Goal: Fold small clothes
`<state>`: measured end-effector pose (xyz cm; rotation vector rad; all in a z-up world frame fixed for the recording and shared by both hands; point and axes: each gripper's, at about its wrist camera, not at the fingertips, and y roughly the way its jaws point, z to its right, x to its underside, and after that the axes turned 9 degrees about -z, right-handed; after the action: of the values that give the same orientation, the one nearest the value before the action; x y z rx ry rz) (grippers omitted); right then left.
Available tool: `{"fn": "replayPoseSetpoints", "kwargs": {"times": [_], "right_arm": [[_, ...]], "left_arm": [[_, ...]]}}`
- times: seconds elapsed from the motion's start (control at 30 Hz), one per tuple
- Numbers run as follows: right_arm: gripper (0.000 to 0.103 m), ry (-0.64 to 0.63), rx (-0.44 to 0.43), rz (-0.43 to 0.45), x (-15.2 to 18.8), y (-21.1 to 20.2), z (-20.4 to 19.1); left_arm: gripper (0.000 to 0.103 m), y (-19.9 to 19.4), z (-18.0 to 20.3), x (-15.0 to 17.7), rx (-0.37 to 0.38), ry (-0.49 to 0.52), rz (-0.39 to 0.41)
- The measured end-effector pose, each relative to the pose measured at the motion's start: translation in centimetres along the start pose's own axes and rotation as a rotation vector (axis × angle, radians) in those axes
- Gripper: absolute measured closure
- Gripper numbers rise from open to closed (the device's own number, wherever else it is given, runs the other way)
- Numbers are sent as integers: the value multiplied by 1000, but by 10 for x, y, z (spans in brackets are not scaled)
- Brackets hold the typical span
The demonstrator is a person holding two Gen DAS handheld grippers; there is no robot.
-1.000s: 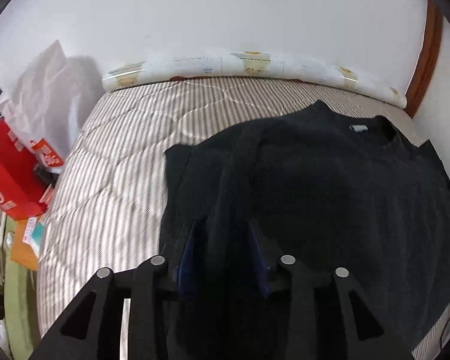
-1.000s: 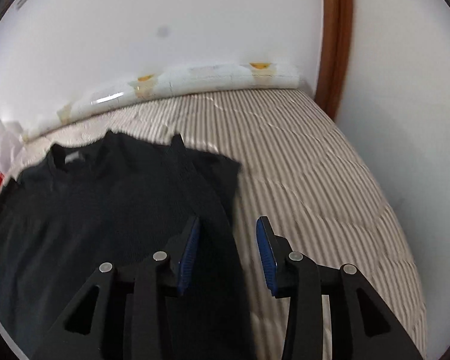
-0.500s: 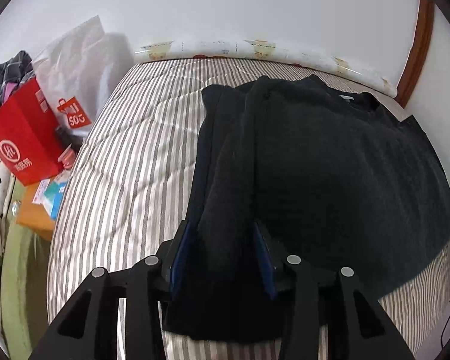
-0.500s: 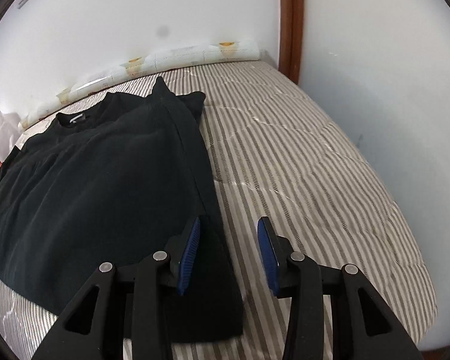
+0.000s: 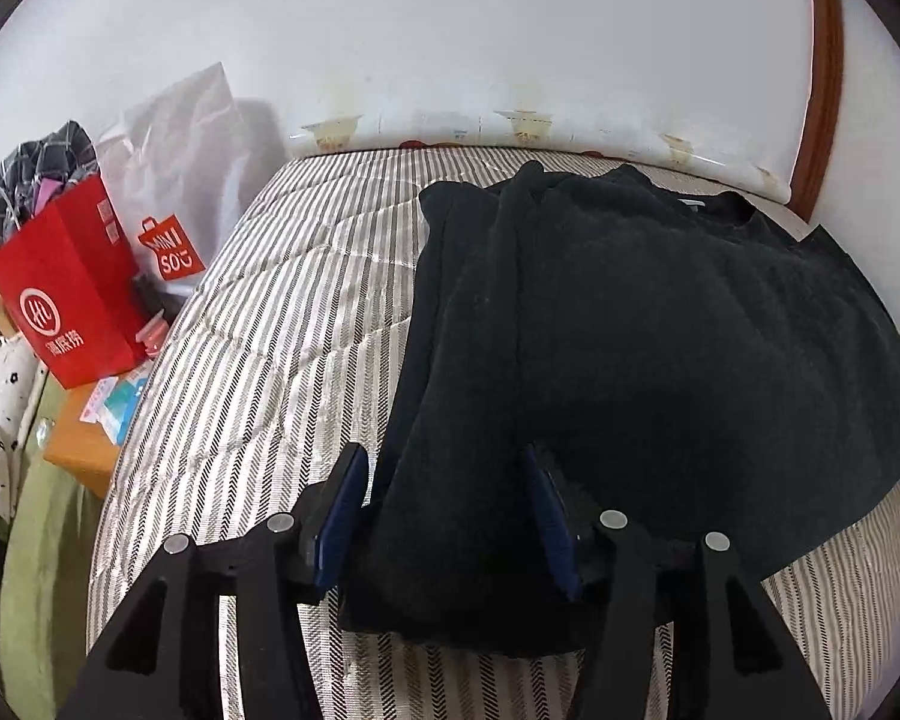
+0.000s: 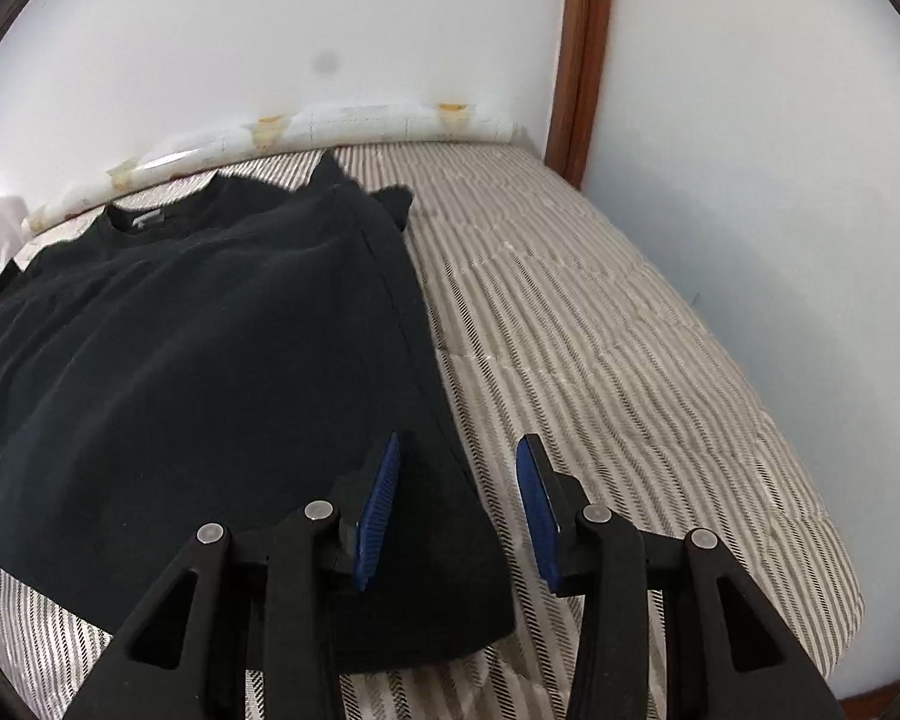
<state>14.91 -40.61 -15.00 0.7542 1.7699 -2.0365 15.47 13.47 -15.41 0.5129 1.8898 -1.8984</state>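
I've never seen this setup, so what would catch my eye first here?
A black knit sweater lies spread on the striped quilted mattress, its side sleeve folded inward. Each open tool, left and right, hovers over a hem corner. A bright red paper shopping bag stands left of the bed.

Both views are evenly lit by soft, diffuse light, bright on the white wall point(image 5: 510, 30) and the striped mattress point(image 5: 282, 324). Shadows are faint: a grey one falls on the wall behind the translucent plastic bag point(image 5: 180, 138). The black sweater point(image 5: 660, 330) reads as a dark mass with little texture. Fisheye distortion bows the mattress edges and the wooden door frame point(image 6: 582, 60), and black vignetting rounds every corner. A dark smudge point(image 6: 325, 63) marks the wall in the right view. Focus is slightly soft throughout.
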Motion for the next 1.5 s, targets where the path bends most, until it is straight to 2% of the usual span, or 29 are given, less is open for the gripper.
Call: {"fn": "replayPoseSetpoints", "kwargs": {"times": [0.27, 0.4, 0.6, 0.67, 0.73, 0.83, 1.1, 1.27, 1.4, 1.5], "right_arm": [[54, 67, -44, -16, 0, 3, 12], [54, 54, -18, -11, 0, 3, 8], [54, 50, -11, -12, 0, 2, 6], [54, 52, -13, -12, 0, 2, 6], [54, 54, -17, -13, 1, 2, 6], [54, 57, -20, -13, 1, 1, 7], [54, 57, -19, -5, 2, -1, 7], [54, 81, 26, 10, 3, -22, 5], [54, 127, -51, 51, -3, -65, -12], [54, 59, -102, 57, -8, -89, -62]], "left_arm": [[45, 5, -9, 0, 37, -37, -18], [44, 5, -9, 0, 39, -42, -21], [43, 3, 1, 0, -22, -7, -13], [42, 4, -1, 0, -12, -17, -18], [33, 5, -4, 0, -23, -33, -25], [30, 6, -5, -1, -25, -41, -29], [29, 7, -12, -1, 15, -68, -35], [30, -6, -7, 8, -21, -24, -10], [30, -19, -12, 18, 17, -20, -28], [30, -27, -24, 28, 50, -53, -45]]}}
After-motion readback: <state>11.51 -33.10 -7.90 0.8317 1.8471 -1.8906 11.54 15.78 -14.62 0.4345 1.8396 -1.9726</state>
